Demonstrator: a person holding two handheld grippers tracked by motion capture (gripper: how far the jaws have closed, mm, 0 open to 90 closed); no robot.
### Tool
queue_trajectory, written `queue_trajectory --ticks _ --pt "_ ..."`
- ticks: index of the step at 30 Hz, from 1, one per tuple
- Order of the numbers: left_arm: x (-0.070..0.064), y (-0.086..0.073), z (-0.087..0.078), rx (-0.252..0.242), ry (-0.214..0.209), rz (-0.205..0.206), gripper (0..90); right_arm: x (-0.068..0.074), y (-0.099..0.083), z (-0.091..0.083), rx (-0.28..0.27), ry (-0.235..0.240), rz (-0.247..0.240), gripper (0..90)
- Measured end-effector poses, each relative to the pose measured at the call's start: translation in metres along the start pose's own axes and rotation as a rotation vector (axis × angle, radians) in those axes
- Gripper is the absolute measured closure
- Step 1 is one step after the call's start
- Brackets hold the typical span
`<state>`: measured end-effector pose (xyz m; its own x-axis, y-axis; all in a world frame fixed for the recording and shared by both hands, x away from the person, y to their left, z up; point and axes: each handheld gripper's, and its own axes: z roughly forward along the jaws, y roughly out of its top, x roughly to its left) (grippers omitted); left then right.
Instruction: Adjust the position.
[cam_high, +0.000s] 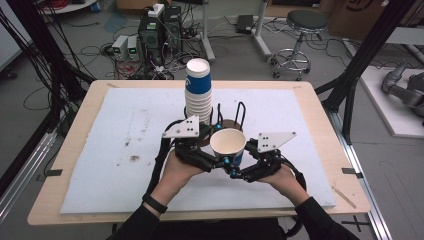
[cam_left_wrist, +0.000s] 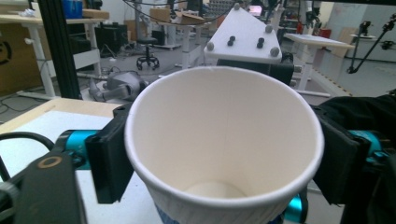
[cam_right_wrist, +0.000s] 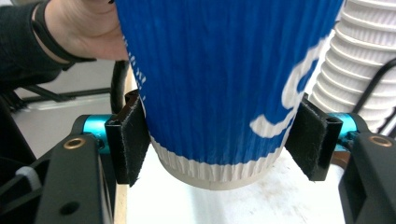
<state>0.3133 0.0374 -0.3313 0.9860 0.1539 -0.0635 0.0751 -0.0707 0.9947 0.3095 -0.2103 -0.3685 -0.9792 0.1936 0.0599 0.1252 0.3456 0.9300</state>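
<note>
No legible text, number or brand in any view. White lettering on the blue wall of the paper cup (cam_right_wrist: 224, 84): partial curved strokes only, cut off, unreadable. Similar blue-and-white print on the cup stack (cam_high: 198, 90) behind the paper cup: too small to read.

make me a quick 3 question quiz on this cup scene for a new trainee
1. True or false: the paper cup held between the two grippers has a lid on it.
2. Where on the cup do the right gripper pads sit? A) at the rim B) near the base C) inside it
3. What stands on the white mat just behind the held cup?

Key:
1. False; it is open and looks empty in the left gripper view.
2. B.
3. A stack of paper cups, by a black wire holder.
</note>
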Motion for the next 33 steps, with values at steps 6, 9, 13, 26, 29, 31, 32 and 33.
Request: queue_trajectory --ticks 6,9,13,26,29,31,32,33 --pt "-0.0015 0.0001 0.0003 -0.042 0.0 -0.007 16.4 0.0012 -0.0013 0.0009 -0.059 0.02 0.016 30.9" --pt "-0.0013 -0.0003 0.0008 -0.048 -0.004 -0.009 16.1 0.0015 -0.0013 0.0011 -0.069 0.023 0.02 30.9" --pt "-0.0006 -0.0013 0.0023 -0.044 -0.019 -0.017 16.5 0.0016 -0.0009 0.0006 -0.079 0.025 0.017 30.8" --pt "0.0 -0.0012 0.0022 -0.041 -0.025 -0.029 19.0 0.0016 -0.0014 -0.0005 -0.076 0.01 0.003 30.8" --pt "-0.0001 -0.0021 0.0029 -0.028 -0.024 -0.019 20.4 0.0016 -0.002 0.0011 -0.067 0.009 0.006 30.6" --pt "0.0001 -0.0033 0.0034 -0.025 -0.025 -0.016 21.0 0.0016 -0.0024 0.0021 -0.051 0.007 0.005 29.7" --pt "0.0001 -0.0037 0.0033 -0.024 -0.026 -0.014 21.0 0.0016 -0.0024 0.0021 -0.051 0.007 0.005 29.7" --pt "0.0 -0.0039 0.0033 -0.024 -0.025 -0.013 21.4 0.0024 -0.0021 0.002 -0.053 0.004 0.011 27.0"
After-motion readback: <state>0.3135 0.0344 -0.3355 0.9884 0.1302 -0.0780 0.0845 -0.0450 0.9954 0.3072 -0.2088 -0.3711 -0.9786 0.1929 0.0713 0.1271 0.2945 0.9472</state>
